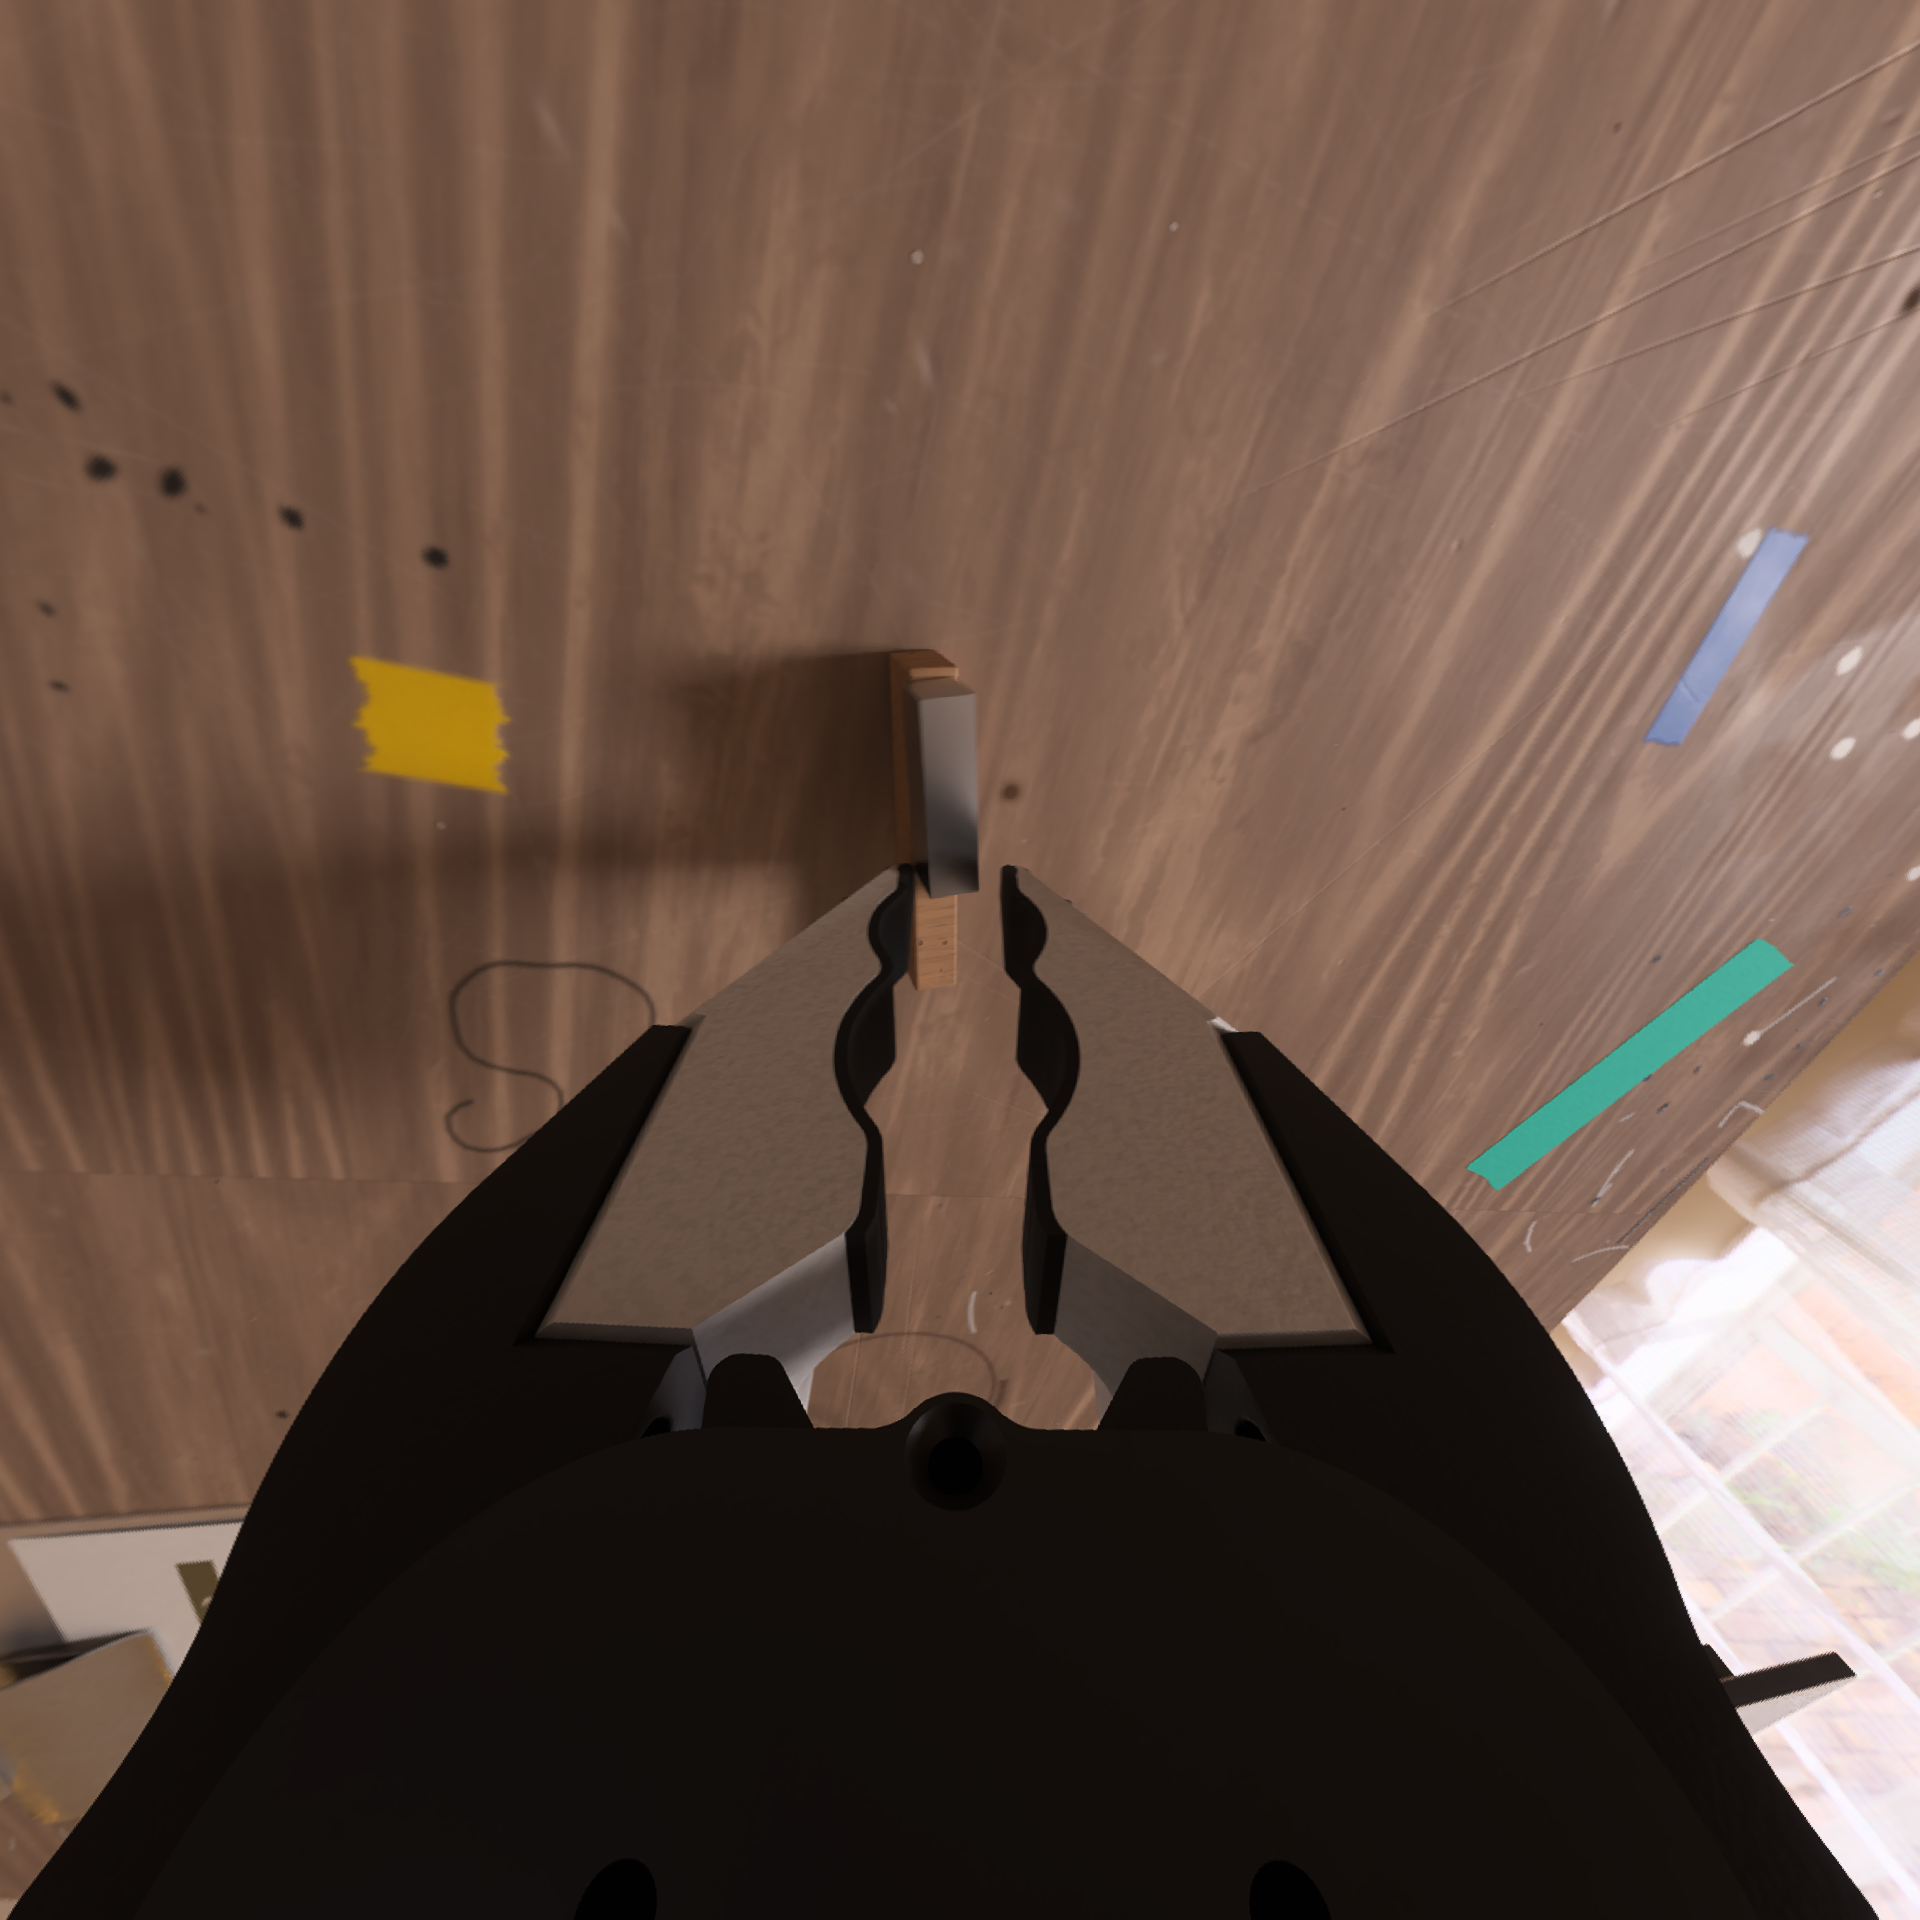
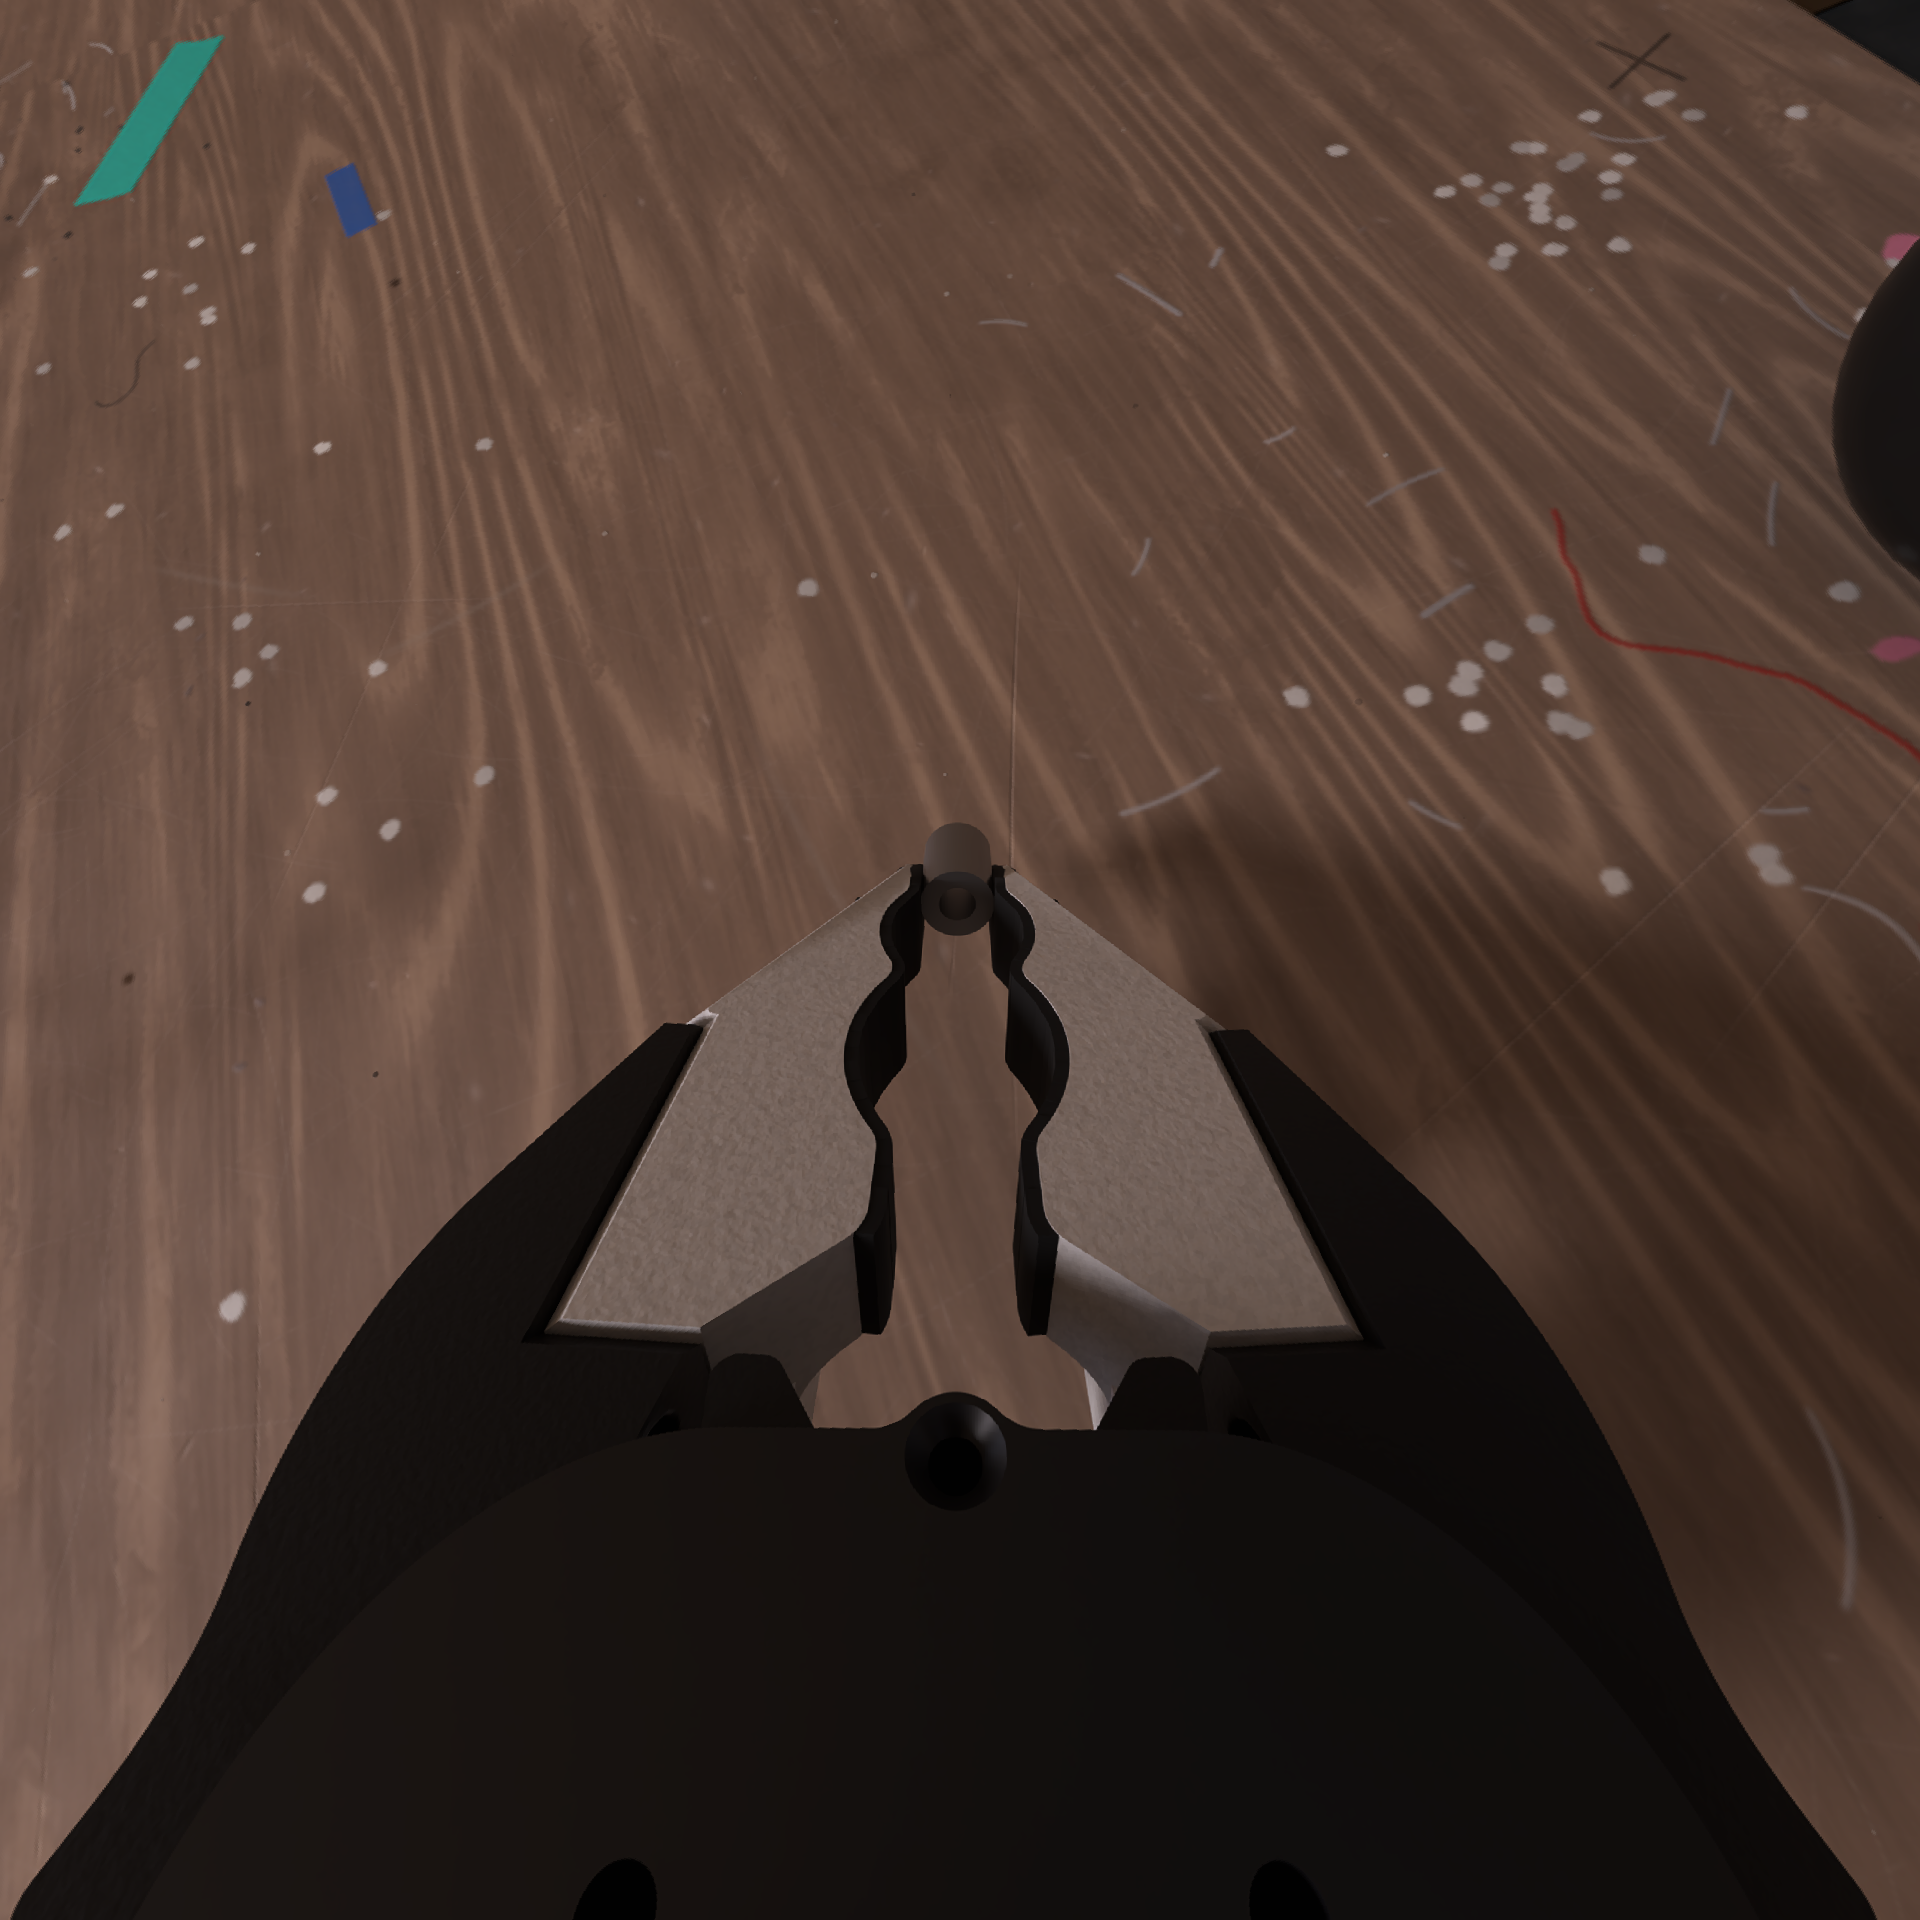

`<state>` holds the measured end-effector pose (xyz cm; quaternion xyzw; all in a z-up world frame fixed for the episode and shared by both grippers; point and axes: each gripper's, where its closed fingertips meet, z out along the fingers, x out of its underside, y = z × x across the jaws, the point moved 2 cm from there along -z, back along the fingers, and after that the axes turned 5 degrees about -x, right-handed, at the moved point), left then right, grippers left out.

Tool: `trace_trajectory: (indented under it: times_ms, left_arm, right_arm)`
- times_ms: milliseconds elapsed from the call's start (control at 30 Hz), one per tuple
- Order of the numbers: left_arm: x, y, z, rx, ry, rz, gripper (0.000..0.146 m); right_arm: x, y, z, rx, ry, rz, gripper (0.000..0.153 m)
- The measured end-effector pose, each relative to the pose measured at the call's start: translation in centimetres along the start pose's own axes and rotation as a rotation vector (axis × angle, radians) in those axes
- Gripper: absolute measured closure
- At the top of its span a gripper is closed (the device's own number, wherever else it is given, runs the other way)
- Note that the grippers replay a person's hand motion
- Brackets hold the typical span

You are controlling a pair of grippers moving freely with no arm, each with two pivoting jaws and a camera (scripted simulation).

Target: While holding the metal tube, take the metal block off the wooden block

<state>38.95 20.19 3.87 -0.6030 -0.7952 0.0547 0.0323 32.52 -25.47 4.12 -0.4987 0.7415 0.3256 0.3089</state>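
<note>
The left black tongs [image 1: 954, 883], with grey triangular plates and wavy black inner pads, stand spread, a clear gap running between the 2 tips. In that gap lies the near end of the long pale wooden block [image 1: 933, 940], close against the left tip; whether it touches the pad cannot be told. The grey rectangular metal block [image 1: 948, 790] rests on the wooden block just beyond the tips, its near end level with them and apart from the right tip. Both blocks run straight away from the tongs on the brown wood-grain surface [image 1: 1247, 416]. To the left of them lie a dark shadow, a torn yellow tape patch [image 1: 431, 724] and a scatter of black spots, all well apart from the blocks; to the right are a blue tape strip [image 1: 1727, 636] and a teal tape strip [image 1: 1631, 1063], and past those the surface edge runs diagonally down the lower right, so open room is widest ahead and to the left. The right black tongs [image 2: 958, 896] are pinched on the short grey metal tube [image 2: 956, 878], its open end facing the camera and its body poking just beyond the tips, held above the surface. Around them the surface is bare wood grain with white flecks, a red line [image 2: 1704, 655] far right, and a dark rounded object [image 2: 1886, 416] at the right edge.
</note>
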Motion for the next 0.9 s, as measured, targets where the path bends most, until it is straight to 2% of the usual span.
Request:
trace_trajectory:
  times_ms: [67,300,500,700,900]
  left_arm:
    - [0.1,0.4,-0.2,-0.021,0.002,-0.002,0.137]
    - [0.1,1.1,-1.7,-0.033,-0.063,-0.008,0.137]
    - [-1.1,1.1,-5.0,-0.054,-0.189,-0.008,0.137]
    - [-3.9,0.3,-9.1,-0.142,-0.316,0.024,0.137]
    - [-8.6,-2.3,-12.6,-0.16,-0.514,0.09,0.137]
  right_arm:
    - [0.0,0.0,0.0,0.0,-0.001,-0.003,0.141]
    - [-0.3,0.1,-0.2,0.008,-0.008,-0.019,0.141]
    - [-0.9,0.3,-0.6,0.024,-0.024,-0.044,0.141]
    - [-1.9,0.7,-1.2,0.049,-0.059,-0.081,0.141]
    - [-3.5,1.2,-2.2,0.091,-0.11,-0.138,0.141]
